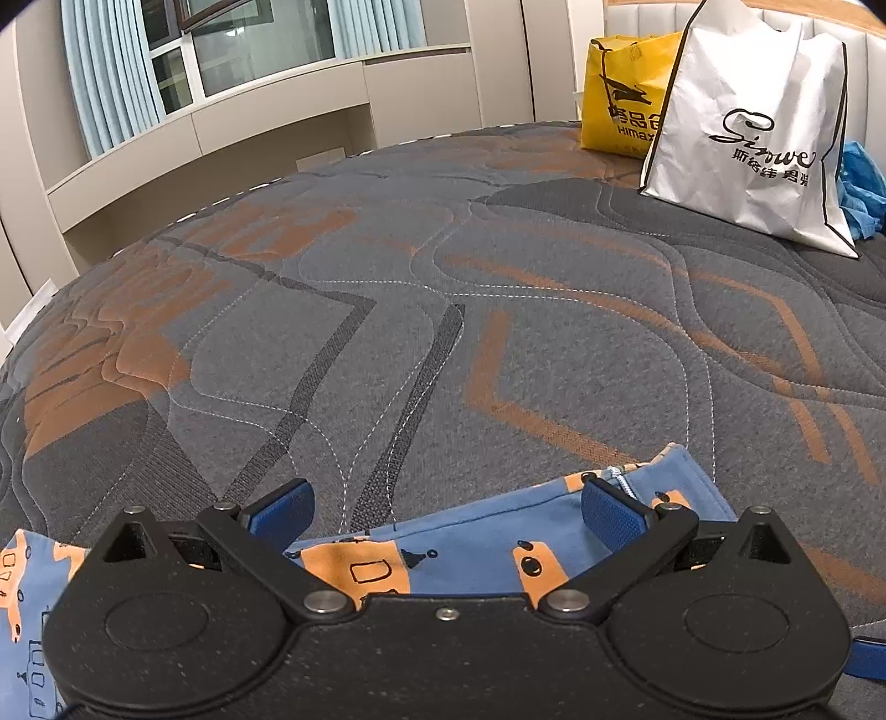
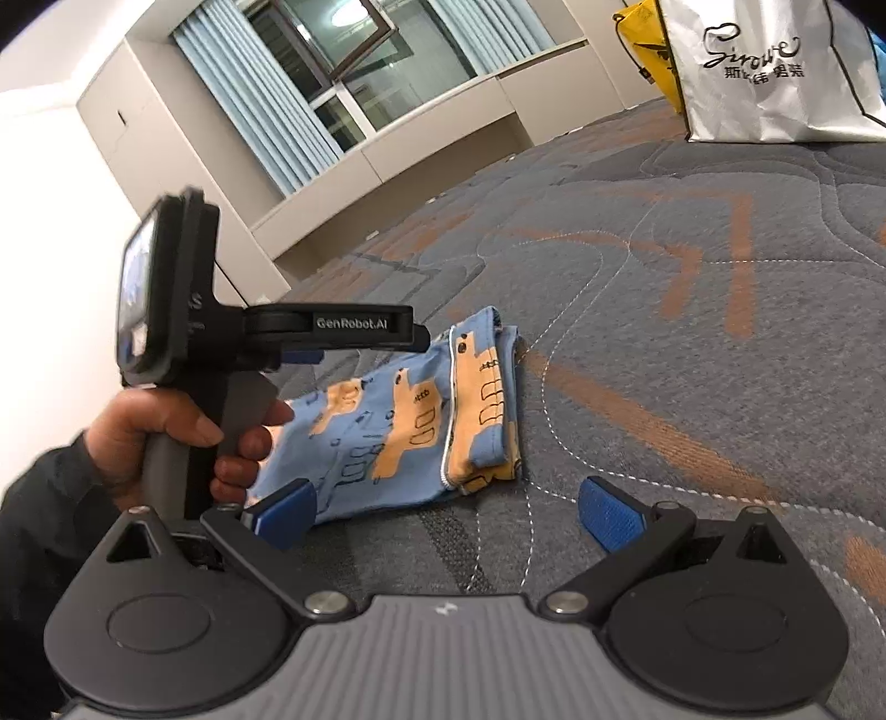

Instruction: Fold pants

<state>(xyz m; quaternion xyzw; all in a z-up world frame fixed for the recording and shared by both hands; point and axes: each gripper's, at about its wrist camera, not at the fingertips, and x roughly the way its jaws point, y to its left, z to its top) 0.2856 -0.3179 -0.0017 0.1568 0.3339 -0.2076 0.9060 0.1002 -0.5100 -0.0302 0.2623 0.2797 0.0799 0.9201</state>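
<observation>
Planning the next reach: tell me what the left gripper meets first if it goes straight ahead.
Probably the blue cartoon-print pants lying under its open jaws; beyond them only the grey-and-orange quilted mattress, though depth is unclear.

Your room is evenly lit from overhead, with a ceiling lamp mirrored in the dark window (image 2: pixel 354 33) and only soft shadows. Both fisheye views bow strongly, corners vignetted. The left hand (image 2: pixel 183 437) and its device look slightly motion-blurred.

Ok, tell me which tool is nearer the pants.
Left. The left tool hangs open right over the pants; the right tool sits open beside them, over the mattress.
</observation>
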